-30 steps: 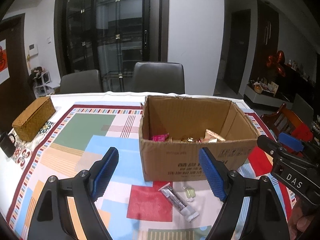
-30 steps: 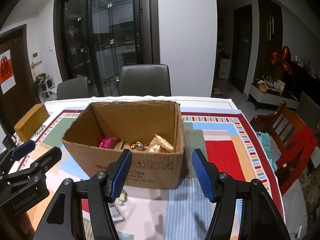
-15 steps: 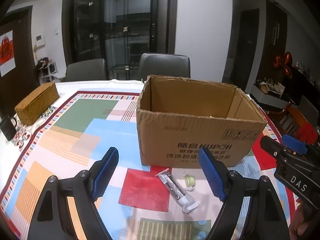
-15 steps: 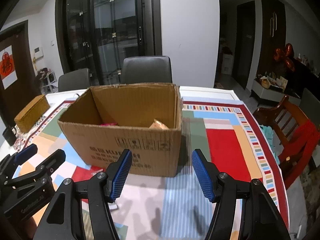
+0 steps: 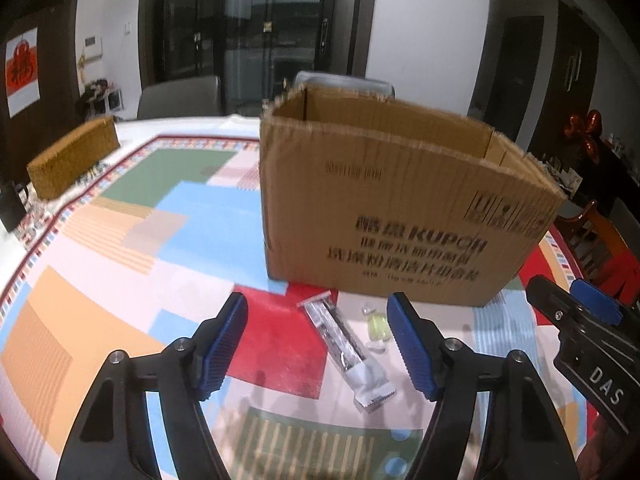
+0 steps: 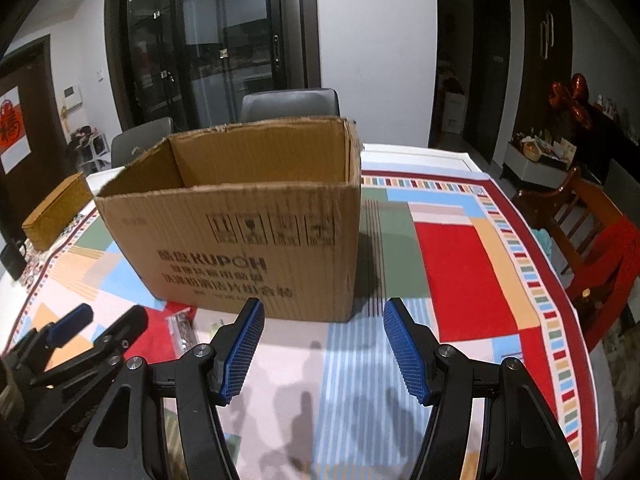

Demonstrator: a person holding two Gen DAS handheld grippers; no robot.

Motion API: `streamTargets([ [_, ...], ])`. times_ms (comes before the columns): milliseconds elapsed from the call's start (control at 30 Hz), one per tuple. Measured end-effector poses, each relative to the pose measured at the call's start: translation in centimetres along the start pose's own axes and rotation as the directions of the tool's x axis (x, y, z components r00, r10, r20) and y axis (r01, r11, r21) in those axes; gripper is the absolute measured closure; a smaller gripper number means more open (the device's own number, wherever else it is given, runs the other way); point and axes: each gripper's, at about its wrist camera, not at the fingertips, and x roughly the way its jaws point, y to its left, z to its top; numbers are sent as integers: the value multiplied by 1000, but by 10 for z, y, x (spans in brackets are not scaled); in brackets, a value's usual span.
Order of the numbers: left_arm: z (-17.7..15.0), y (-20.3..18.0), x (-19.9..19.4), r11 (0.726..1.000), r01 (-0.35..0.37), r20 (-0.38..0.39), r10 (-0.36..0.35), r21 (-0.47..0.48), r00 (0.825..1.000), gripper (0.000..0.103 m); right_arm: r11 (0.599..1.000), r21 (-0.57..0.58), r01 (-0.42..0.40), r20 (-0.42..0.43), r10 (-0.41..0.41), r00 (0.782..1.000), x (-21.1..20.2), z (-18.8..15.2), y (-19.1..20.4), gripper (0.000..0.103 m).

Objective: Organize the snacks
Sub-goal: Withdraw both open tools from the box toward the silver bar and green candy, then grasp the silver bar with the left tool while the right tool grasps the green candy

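An open cardboard box [image 5: 400, 208] [image 6: 256, 232] stands on the patterned tablecloth; its contents are hidden behind the near wall. In front of it lie a silver snack packet [image 5: 348, 354] and a small yellow-green wrapped candy [image 5: 378, 326]. My left gripper [image 5: 318, 344] hangs low over the cloth with its jaws closing; the silver packet lies in the gap between them, untouched by the pads. The right gripper [image 6: 322, 348] stands open over bare cloth near the box's right corner. In the right wrist view the packet's end [image 6: 182, 328] peeks out by the left gripper [image 6: 92, 328].
A woven basket [image 5: 72, 156] and a dark mug [image 5: 10, 204] sit at the table's far left. Chairs stand behind the table, and a wooden chair [image 6: 588, 232] with red cloth is at the right. The tablecloth [image 6: 460, 280] right of the box is bare.
Both grippers have sunk toward the table, so the box's inside has dropped out of sight. The left gripper's jaws have narrowed around the silver packet's place.
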Motion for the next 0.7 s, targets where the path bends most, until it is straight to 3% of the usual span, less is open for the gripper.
streamTargets([
  [233,-11,-2,23,1000,8,-45,-9,-30,999,41,1000,2,4,-32,-4,999,15,-13,1,40],
  [300,-13,-5,30,999,19,-63,-21,-32,998,48,1000,4,2,-41,-2,999,18,-16,1,40],
  [467,-18,-9,44,999,29,-101,-33,-39,994,51,1000,11,7,-60,-6,998,26,-20,-4,40],
  [700,-25,-16,58,999,31,-137,-34,-28,990,65,1000,16,7,-78,-5,997,32,-24,-7,39],
])
